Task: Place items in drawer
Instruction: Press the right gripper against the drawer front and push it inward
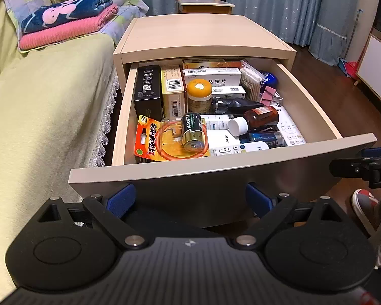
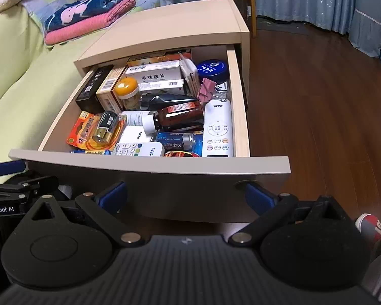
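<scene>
Drawer (image 1: 223,162): pulled out of bedside cabinet (image 1: 203,35), packed with boxes, bottles, remotes; large battery (image 1: 192,132) laid on orange battery pack (image 1: 149,139). Left gripper (image 1: 190,198) and right gripper (image 2: 185,195): spread wide, nothing held, before drawer front.

home bedroom: bed (image 1: 38,101), nightstand (image 1: 203,35), curtains (image 1: 279,5)

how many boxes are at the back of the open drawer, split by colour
black box: 1
yellow box: 1
orange box: 1
white boxes: 2
total: 5
</scene>
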The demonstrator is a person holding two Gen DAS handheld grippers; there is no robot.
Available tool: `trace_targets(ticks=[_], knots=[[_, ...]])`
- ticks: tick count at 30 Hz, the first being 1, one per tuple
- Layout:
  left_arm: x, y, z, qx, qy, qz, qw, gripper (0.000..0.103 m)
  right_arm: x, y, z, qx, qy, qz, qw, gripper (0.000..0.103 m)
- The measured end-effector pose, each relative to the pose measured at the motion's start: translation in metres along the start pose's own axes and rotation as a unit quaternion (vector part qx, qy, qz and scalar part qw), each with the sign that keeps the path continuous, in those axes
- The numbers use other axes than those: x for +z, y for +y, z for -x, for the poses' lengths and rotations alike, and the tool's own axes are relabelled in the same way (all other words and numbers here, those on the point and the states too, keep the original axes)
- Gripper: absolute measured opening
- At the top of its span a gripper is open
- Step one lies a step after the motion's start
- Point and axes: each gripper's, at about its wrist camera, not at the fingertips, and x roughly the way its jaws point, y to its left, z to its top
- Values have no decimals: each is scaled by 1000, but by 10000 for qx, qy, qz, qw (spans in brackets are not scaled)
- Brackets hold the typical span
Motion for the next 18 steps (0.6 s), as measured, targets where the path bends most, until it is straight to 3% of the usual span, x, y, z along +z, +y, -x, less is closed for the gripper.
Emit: trace_targets(ticks=[18], knots=[[1, 0, -9, -24, 84, 256, 9996, 94, -14, 3, 7, -124, -333, -286, 9990, 100]])
